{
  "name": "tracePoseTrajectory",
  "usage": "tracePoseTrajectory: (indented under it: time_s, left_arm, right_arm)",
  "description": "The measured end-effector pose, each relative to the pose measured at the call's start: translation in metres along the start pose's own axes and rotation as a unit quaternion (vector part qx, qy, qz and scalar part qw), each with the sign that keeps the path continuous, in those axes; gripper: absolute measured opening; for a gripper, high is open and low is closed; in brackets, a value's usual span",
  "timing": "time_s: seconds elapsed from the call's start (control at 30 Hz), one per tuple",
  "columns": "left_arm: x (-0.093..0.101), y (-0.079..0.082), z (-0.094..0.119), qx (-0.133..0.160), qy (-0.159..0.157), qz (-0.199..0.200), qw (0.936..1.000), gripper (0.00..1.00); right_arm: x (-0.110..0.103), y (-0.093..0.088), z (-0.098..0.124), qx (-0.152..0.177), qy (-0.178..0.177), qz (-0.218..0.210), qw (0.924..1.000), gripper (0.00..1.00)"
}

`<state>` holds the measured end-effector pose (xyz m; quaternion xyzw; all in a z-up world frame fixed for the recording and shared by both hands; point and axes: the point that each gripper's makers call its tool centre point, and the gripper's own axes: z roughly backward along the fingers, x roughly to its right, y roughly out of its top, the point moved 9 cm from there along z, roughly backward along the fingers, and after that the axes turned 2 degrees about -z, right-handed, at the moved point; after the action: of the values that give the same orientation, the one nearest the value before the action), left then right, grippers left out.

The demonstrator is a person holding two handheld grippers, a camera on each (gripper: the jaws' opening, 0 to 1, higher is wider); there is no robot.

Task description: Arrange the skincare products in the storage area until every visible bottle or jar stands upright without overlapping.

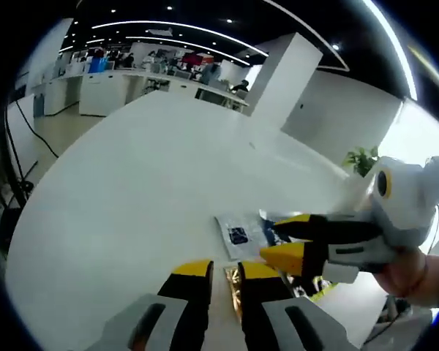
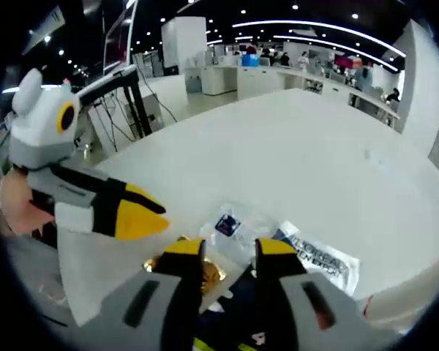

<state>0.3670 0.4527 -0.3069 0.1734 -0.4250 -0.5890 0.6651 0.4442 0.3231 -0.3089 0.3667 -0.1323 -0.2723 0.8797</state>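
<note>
Yellow-tipped left claw (image 1: 225, 272) and right claw (image 2: 230, 248), each narrowly parted, empty, over sachets (image 2: 318, 259).

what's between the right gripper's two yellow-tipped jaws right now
In the right gripper view, a crinkled gold foil packet lies in the gap of the right gripper, on the white table.

A flat white sachet (image 1: 238, 235) (image 2: 323, 259) with dark print lies on the white table (image 1: 154, 175) (image 2: 293, 139), beside a crinkled clear packet (image 2: 230, 225) and a gold foil piece (image 1: 234, 281) (image 2: 208, 274).
</note>
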Motion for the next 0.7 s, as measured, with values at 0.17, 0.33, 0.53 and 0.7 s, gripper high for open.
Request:
tracePoseTrajectory:
  time_s: [0.17,0.33,0.53,0.7]
  left_arm:
    - [0.001,0.005,0.001,0.007,-0.003,0.003,1.0,0.15]
    - [0.001,0.008,0.003,0.012,-0.007,0.012,0.9998,0.15]
    - [-0.001,0.013,0.004,0.022,-0.011,0.029,0.9993,0.15]
    - [-0.001,0.015,0.004,0.026,-0.012,0.035,0.999,0.15]
  right_arm:
    - [-0.001,0.009,-0.016,0.0,0.032,0.041,0.9987,0.37]
    - [0.003,0.009,-0.024,-0.02,0.034,0.062,0.9973,0.4]
    - [0.005,0.008,-0.028,-0.03,0.044,0.053,0.9972,0.38]
    - [-0.002,0.006,-0.027,-0.022,0.042,0.035,0.9983,0.35]
